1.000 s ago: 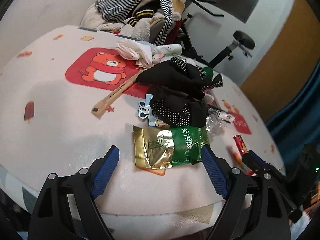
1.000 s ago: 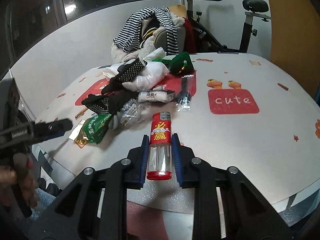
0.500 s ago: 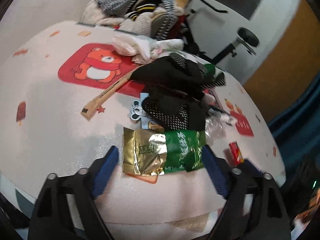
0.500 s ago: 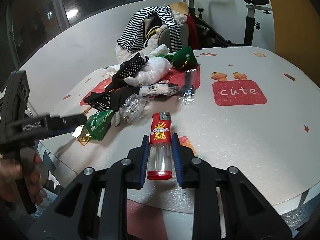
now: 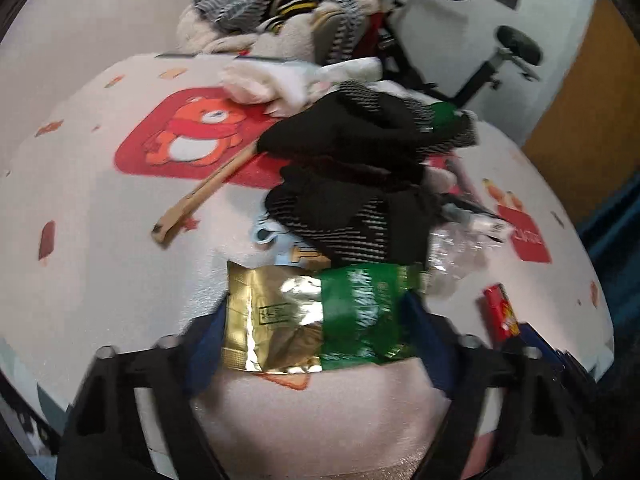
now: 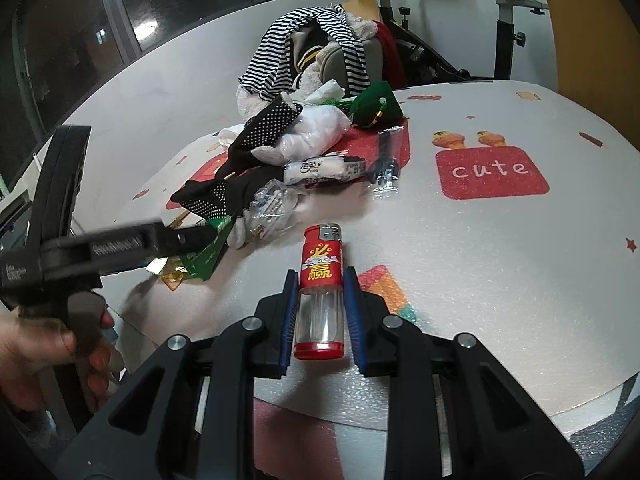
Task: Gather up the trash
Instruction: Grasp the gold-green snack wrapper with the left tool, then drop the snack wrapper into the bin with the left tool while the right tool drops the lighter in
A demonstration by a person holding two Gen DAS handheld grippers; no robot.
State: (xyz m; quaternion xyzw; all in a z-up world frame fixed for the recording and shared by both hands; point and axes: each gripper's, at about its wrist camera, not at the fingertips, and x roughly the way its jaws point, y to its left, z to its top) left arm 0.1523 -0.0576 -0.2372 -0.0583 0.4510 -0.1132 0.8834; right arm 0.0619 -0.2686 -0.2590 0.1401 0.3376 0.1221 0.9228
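A green-and-gold foil packet (image 5: 316, 316) lies flat near the table (image 5: 100, 280) edge, between the fingers of the left gripper (image 5: 316, 336), whose jaws have just been closing; contact cannot be confirmed. Being light, crinkly and slippery, it is best pinched across its edges. The red lighter (image 6: 322, 292) is clamped in the right gripper (image 6: 320, 312).

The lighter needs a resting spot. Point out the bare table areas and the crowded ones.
Bare: the table between the lighter and the red "cute" patch, and the far right beyond that patch. Crowded: the middle left, where black gloves, clear wrappers and the green-gold packet pile together.
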